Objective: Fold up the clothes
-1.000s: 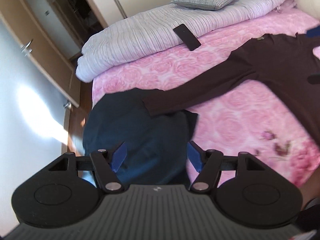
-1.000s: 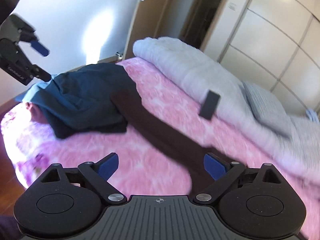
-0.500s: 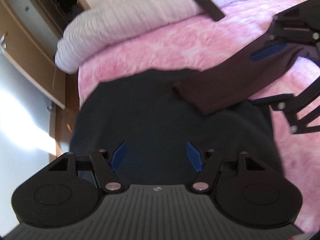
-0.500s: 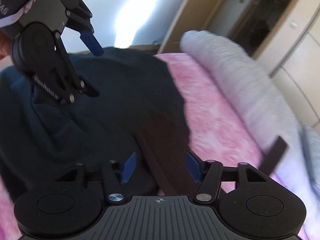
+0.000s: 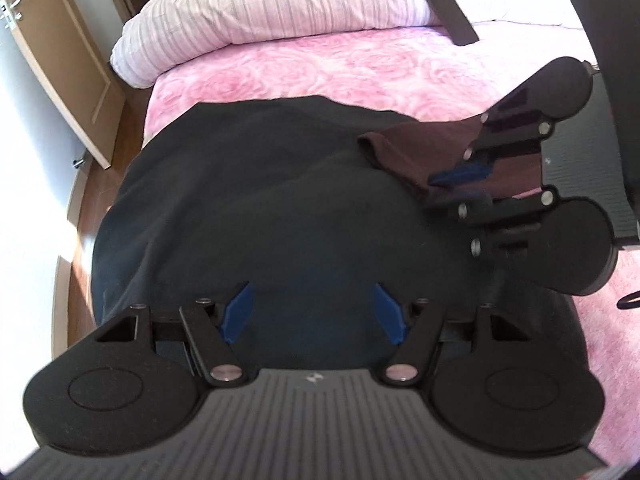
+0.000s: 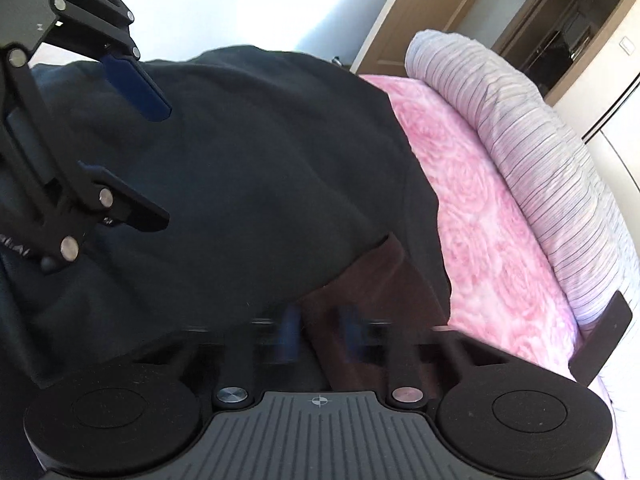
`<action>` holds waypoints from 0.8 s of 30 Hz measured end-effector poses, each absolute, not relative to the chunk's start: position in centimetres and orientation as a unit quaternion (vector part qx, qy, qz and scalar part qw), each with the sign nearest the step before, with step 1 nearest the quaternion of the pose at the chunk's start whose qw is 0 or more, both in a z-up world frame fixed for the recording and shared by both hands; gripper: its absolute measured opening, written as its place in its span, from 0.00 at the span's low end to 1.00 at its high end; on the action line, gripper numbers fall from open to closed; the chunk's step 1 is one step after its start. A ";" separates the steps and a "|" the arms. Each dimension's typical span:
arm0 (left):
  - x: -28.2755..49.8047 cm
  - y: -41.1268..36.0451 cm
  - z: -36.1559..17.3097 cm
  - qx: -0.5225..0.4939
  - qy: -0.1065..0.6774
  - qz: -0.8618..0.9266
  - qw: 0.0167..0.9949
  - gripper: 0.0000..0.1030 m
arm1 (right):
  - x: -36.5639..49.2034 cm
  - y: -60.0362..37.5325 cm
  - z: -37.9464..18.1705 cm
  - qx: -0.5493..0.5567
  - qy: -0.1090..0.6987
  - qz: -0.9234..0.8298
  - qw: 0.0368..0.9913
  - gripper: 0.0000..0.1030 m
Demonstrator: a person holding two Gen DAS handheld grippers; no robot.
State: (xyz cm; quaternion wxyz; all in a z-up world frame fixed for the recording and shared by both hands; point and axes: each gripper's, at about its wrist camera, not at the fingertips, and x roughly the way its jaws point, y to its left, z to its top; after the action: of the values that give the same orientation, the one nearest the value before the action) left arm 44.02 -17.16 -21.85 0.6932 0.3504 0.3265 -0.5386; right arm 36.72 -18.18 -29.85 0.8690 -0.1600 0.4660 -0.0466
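A dark navy garment [image 5: 260, 200] lies heaped on the pink bed cover [image 5: 320, 68]. The cuff end of a brown sleeve [image 5: 408, 144] rests on its right side. My left gripper [image 5: 314, 312] hangs open just over the navy heap with nothing between its fingers. It also shows at the left of the right wrist view, left gripper [image 6: 152, 160]. My right gripper [image 5: 444, 188] comes in from the right and its jaws are closing, pinching the brown sleeve [image 6: 372, 280]. In its own view the right gripper [image 6: 320, 332] is blurred, with the sleeve between its fingers.
A rolled striped duvet [image 5: 260, 12] runs along the far side of the bed, with a flat black object [image 5: 446, 12] lying at its edge. A wooden door [image 5: 60, 60] and wood floor [image 5: 80, 208] lie beyond the bed's left end.
Both grippers dropped toward the navy heap. The right gripper moved left along the brown sleeve to its cuff end and its jaws went from wide open to pinched on it.
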 end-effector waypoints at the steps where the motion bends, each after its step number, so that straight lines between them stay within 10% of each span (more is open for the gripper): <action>1: 44.0 -17.3 -21.7 0.348 0.325 -0.542 0.692 0.60 | 36.5 -18.2 -29.3 -0.153 0.464 -0.050 0.871 0.06; 14: 33.8 -23.7 -19.3 0.371 0.276 -0.618 0.635 0.60 | 27.2 -31.6 -16.7 0.067 0.313 -0.192 0.928 0.06; 24: 16.5 -34.0 -18.1 0.373 0.249 -0.665 0.597 0.61 | -6.7 -49.8 -12.2 0.161 0.179 -0.509 0.826 0.06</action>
State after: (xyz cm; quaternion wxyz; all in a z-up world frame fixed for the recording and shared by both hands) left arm 16.45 -34.01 -18.15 0.5971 0.3726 0.2487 -0.6654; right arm -6.65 -49.81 -12.17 0.8264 0.1606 0.1794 -0.5091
